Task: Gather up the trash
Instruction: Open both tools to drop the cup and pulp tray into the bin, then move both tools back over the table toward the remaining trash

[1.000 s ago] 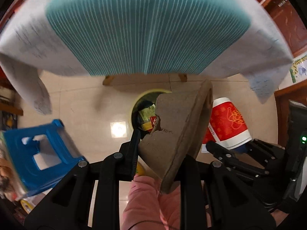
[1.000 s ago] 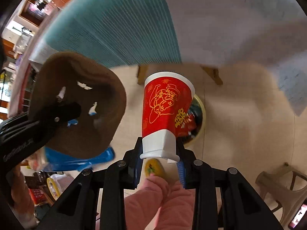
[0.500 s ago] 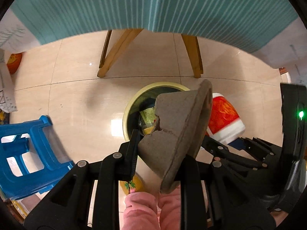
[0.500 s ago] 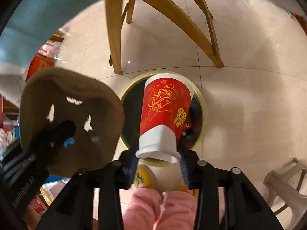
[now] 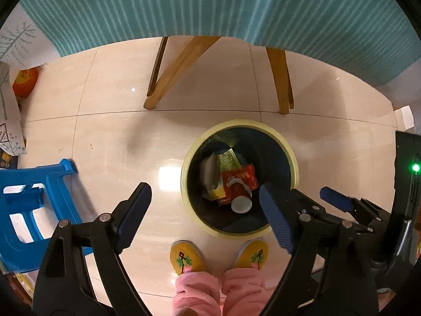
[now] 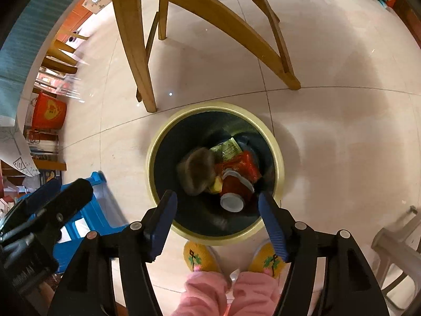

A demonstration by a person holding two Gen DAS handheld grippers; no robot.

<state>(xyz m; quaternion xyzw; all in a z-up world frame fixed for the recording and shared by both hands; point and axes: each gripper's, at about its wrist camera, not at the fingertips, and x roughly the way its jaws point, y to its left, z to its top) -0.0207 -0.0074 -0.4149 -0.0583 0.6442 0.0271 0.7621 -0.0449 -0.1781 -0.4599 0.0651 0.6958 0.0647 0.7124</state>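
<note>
we hold our left gripper and our right gripper above a round dark bin with a pale yellow rim on the beige tiled floor; both have their blue-padded jaws spread wide and grasp nothing. inside the bin lie a red paper cup with a white base, tipped on its side, a brownish moulded-pulp piece to its left, blurred, and red and yellow-green wrappers behind. wooden table legs stand on the far side, under a teal striped cloth. a blue plastic stool sits at the left. yellow embroidered slippers are just near of the bin.
</note>
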